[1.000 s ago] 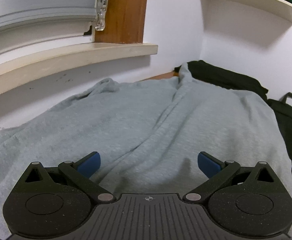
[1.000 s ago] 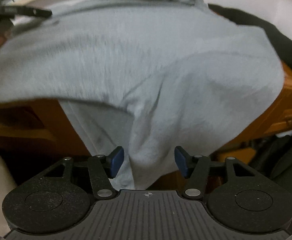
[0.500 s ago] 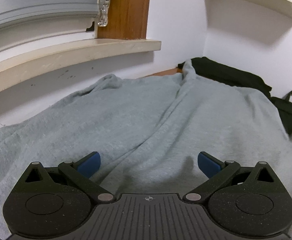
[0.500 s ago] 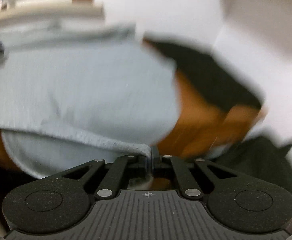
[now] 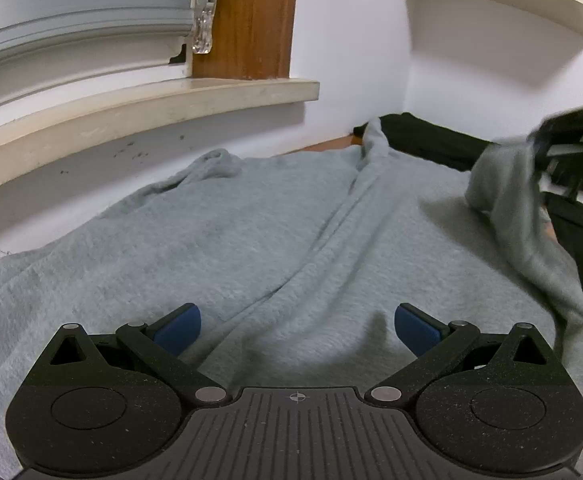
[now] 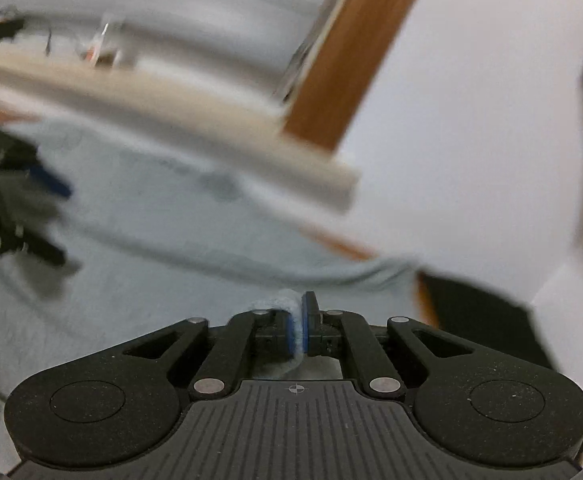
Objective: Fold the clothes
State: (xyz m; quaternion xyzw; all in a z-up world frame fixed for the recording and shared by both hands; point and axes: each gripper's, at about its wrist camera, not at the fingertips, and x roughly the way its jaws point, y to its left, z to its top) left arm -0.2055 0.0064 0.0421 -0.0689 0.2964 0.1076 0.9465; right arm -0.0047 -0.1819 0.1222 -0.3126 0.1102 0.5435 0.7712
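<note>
Grey fleece garment (image 5: 251,240), prob. a sweatshirt or robe, lies spread over most of the table (image 5: 323,145) under the window sill (image 5: 139,100), far edge bunched vs. the wall; a black garment (image 5: 423,140) sits beyond it in the corner.

Right gripper (image 6: 300,322): jaws have just been closing and are now pinched together on a fold of the grey fleece, which shows between the blue pads. In the left wrist view that corner (image 5: 503,184) stands lifted off the table at right, cloth trailing down from it.

Left gripper (image 5: 297,320): jaws wide apart, hovering low over the near part of the cloth, nothing btwn them.

Handling, my read: soft, thick, limp, not fragile, light-ish but drags. Fuzzy nap should grip well. Best hold = hem/corner w/ a doubled fold; mid-panel pinch would just tent up.
</note>
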